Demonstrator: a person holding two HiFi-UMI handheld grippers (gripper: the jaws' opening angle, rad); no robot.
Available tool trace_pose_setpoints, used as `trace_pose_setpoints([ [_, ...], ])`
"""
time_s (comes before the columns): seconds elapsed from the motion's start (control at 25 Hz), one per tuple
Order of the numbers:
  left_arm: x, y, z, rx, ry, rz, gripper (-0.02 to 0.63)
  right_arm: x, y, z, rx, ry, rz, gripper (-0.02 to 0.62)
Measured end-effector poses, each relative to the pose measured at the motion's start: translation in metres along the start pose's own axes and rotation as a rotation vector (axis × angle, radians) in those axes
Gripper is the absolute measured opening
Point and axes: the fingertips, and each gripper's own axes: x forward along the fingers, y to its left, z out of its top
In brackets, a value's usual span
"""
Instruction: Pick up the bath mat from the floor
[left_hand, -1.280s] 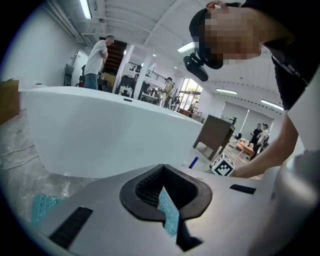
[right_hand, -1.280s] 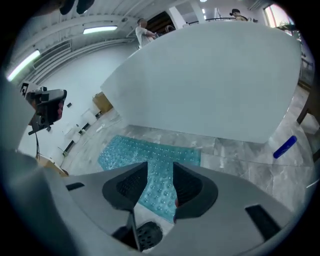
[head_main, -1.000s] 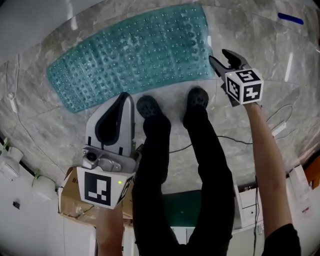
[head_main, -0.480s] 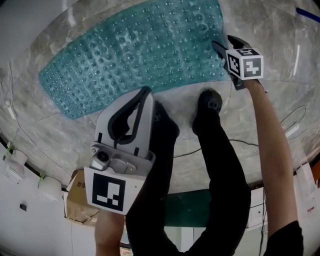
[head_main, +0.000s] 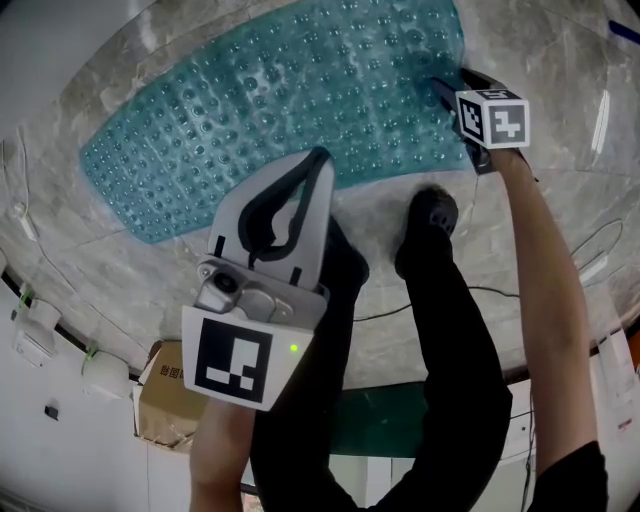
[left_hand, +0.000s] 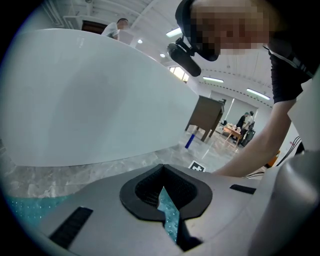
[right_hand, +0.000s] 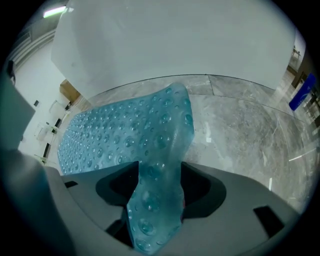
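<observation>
The teal, bubbled bath mat (head_main: 270, 110) lies flat on the grey marble floor. My right gripper (head_main: 445, 90) is down at the mat's near right corner. In the right gripper view that corner of the mat (right_hand: 160, 165) curls up between the two jaws, which are opening around it; my right gripper (right_hand: 160, 187) does not pinch it. My left gripper (head_main: 318, 158) hangs high above the mat's near edge, its fingertips together and nothing held. In the left gripper view my left gripper (left_hand: 161, 176) shows only a thin teal sliver of mat through the slit behind its tips.
The person's black shoes (head_main: 430, 215) stand just in front of the mat's near edge. A white curved tub wall (right_hand: 175, 40) rises behind the mat. A cardboard box (head_main: 165, 395) and cables (head_main: 590, 240) lie behind the feet. A blue object (head_main: 625, 32) lies far right.
My right gripper has moved from beside the mat onto its near right corner. The left gripper has risen toward the head camera and drifted right. The mat lies as before.
</observation>
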Motion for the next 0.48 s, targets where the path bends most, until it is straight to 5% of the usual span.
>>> trace_pose_setpoints([
  [0.08,0.001,0.001,0.001,-0.007,0.003,0.005,0.002,-0.001,0.001,-0.002,-0.011,0.019,-0.010,0.234],
  [0.32,-0.007,-0.005,0.017,-0.028,0.008,0.016,0.002,-0.021,0.041,0.008,-0.101,0.038,0.024,0.065],
  [0.48,-0.029,-0.021,0.043,-0.048,-0.008,0.026,0.002,-0.060,0.071,0.017,-0.116,0.030,0.066,0.044],
])
